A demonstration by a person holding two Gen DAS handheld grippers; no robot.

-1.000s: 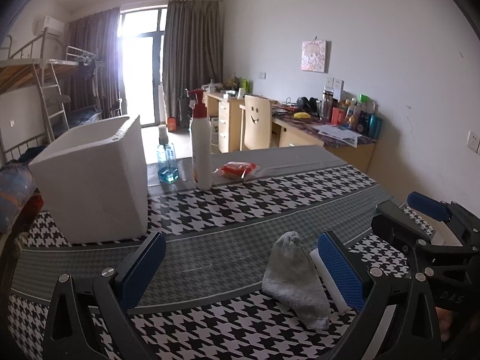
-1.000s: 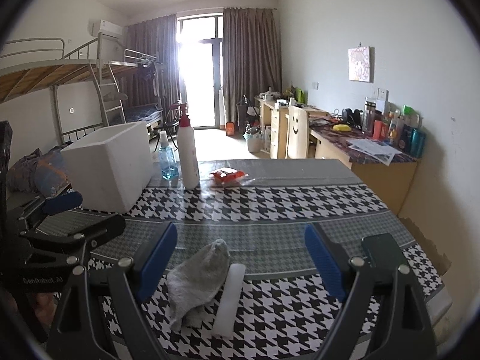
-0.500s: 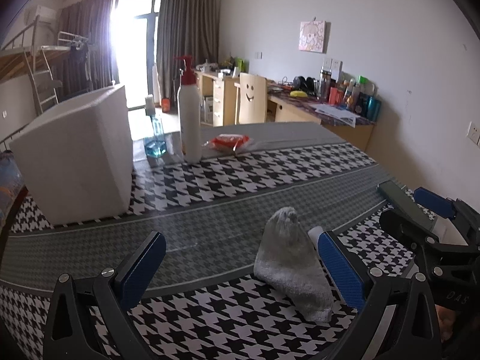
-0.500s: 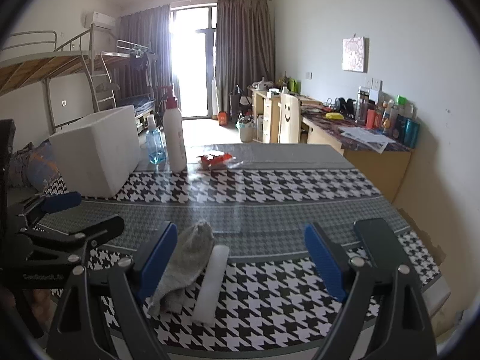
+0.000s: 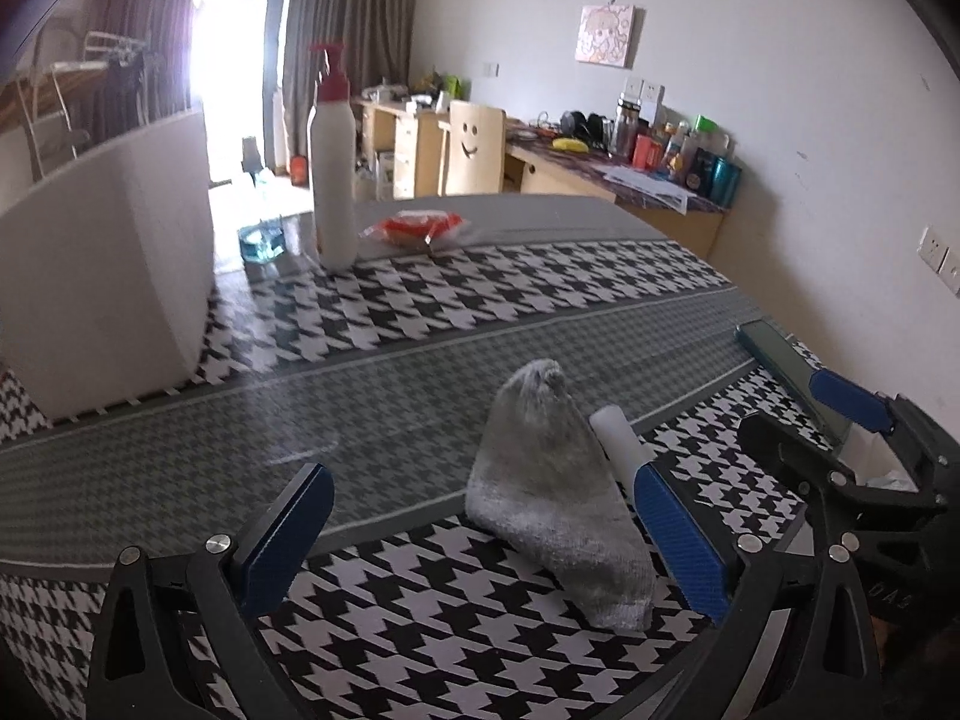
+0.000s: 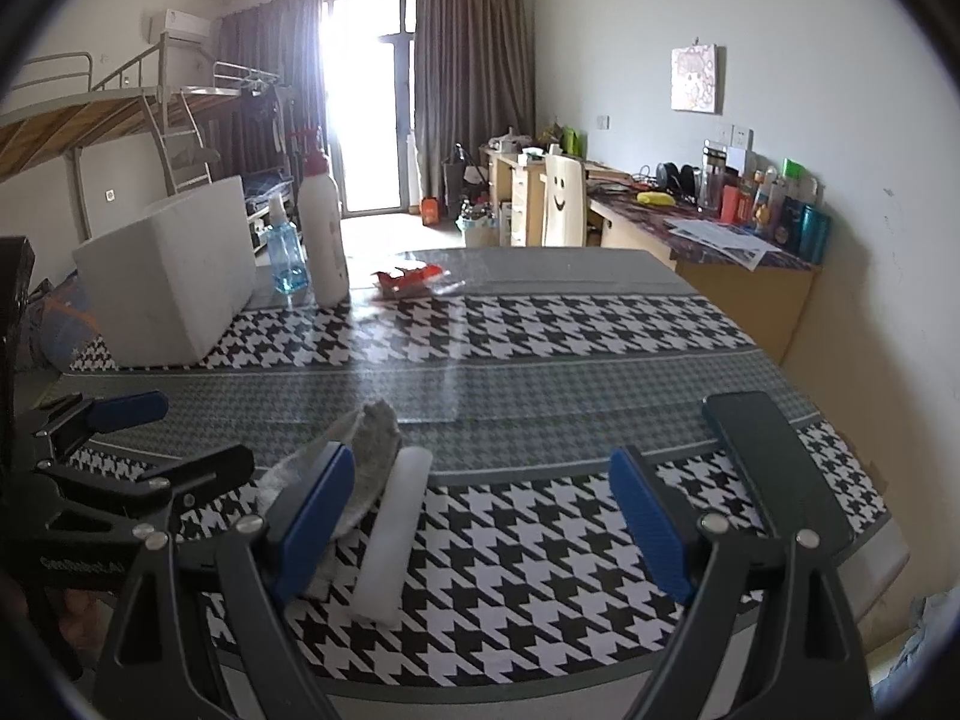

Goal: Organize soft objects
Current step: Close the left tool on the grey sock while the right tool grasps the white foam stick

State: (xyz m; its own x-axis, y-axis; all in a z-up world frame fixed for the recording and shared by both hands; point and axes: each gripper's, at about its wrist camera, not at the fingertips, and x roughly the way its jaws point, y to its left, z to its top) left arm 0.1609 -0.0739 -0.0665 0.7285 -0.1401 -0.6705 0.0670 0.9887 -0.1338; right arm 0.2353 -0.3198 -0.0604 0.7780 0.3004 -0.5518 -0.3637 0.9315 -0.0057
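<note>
Status, nothing yet sorted: grey sock (image 5: 555,492) and white foam roll (image 6: 393,534) lie touching near the tabletop's (image 6: 540,360) front edge; left gripper (image 5: 480,546) and right gripper (image 6: 480,522) both spread, empty; white box (image 6: 168,288) well apart.

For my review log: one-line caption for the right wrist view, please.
Open right claw over houndstooth table, framing white foam bar beside grey sock; left claw open alongside.
</note>
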